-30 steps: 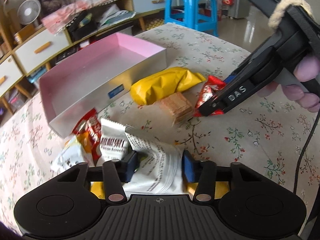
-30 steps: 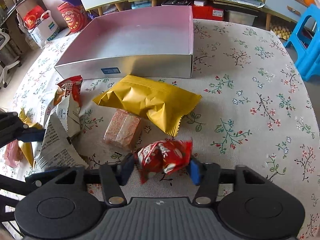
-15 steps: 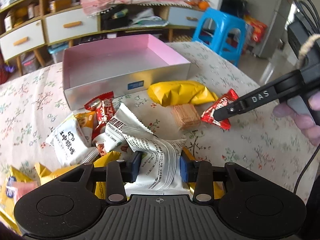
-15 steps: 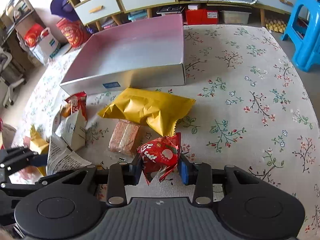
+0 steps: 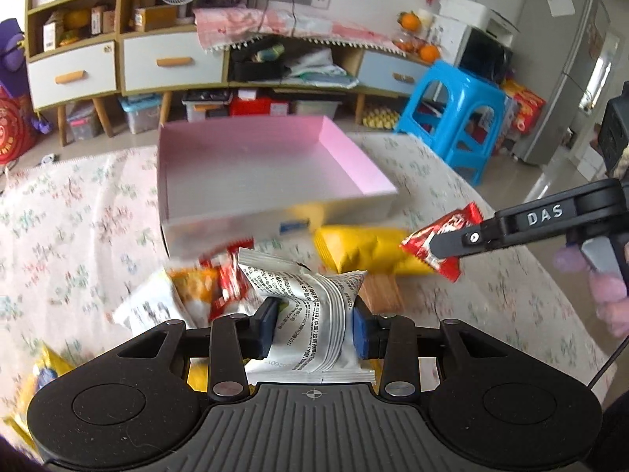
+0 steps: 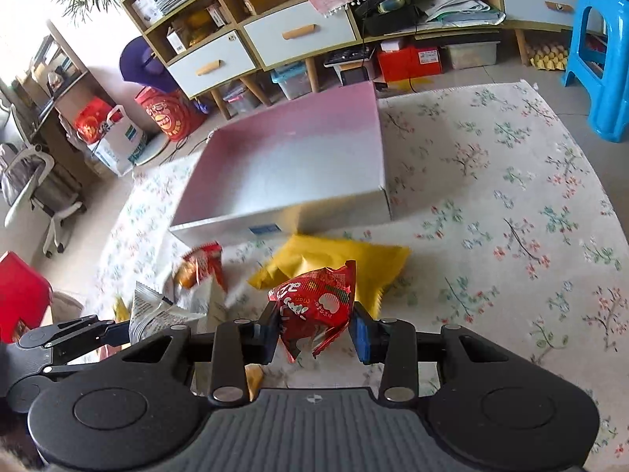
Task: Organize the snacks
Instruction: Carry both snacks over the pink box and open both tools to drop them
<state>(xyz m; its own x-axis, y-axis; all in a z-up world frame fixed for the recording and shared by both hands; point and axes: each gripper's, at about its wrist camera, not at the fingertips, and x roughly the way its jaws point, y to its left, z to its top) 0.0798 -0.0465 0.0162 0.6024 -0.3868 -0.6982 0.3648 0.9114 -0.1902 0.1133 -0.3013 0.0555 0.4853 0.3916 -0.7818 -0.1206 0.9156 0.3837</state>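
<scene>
My left gripper (image 5: pixel 312 324) is shut on a white snack packet (image 5: pixel 310 306) with black print, lifted off the pile. My right gripper (image 6: pixel 314 330) is shut on a red snack packet (image 6: pixel 316 303), held above the table; in the left wrist view that same red packet (image 5: pixel 440 242) hangs from the right gripper's fingers (image 5: pixel 468 238) at the right. A shallow pink box (image 5: pixel 251 165) with silver walls (image 6: pixel 283 169) lies open beyond both. A yellow packet (image 5: pixel 361 246) rests in front of the box, also seen as the yellow packet (image 6: pixel 334 263) just past the red one.
Several loose packets (image 5: pixel 184 295) lie on the flowered tablecloth (image 6: pixel 511 196) left of my left gripper, with a brown wafer block (image 5: pixel 381 295) behind it. A blue stool (image 5: pixel 464 110) stands off the table's far right. Drawers and shelves (image 5: pixel 118 63) line the back wall.
Both grippers closed on their packets and rose off the table. The left one rolled level, so the box now faces it squarely. The white and red packets came up with them.
</scene>
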